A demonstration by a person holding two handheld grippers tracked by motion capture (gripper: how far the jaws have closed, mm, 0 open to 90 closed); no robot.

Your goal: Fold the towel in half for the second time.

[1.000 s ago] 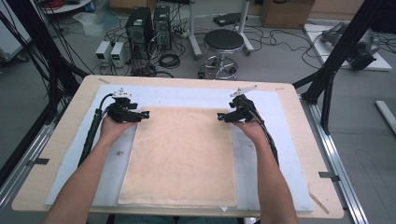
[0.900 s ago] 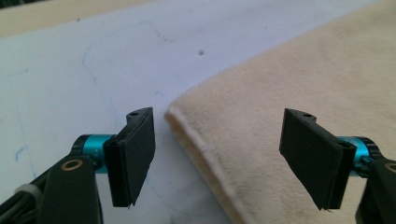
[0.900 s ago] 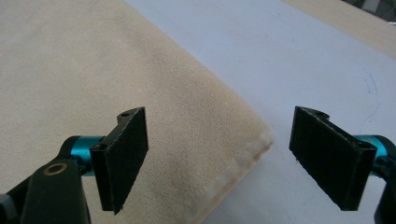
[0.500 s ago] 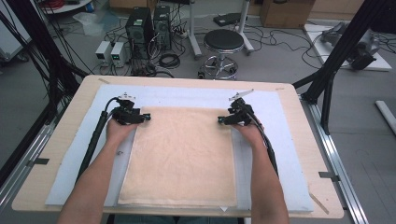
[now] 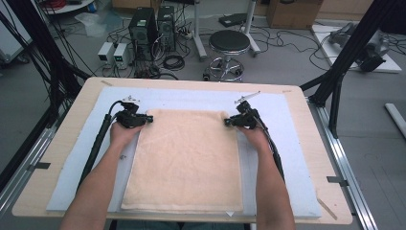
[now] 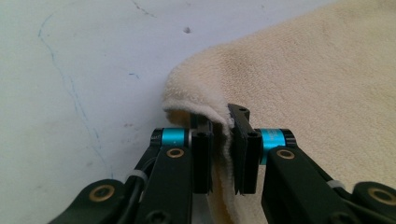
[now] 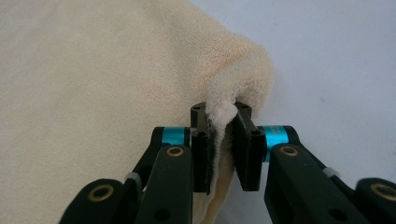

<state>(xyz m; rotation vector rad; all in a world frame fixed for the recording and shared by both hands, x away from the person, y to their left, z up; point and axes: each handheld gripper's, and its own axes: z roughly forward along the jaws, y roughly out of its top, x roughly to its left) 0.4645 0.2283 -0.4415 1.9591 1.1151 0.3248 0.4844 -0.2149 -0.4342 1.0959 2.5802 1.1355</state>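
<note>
Cream terry towel (image 5: 184, 158) corners in both claws.

A plain cream towel (image 5: 186, 158) lies on a pale blue mat (image 5: 282, 124) over a light wooden table (image 5: 316, 143).

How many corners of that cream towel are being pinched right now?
2. The left gripper pinches the towel at its far left corner, the right gripper at its far right corner. The two near corners lie free on the blue mat.
</note>
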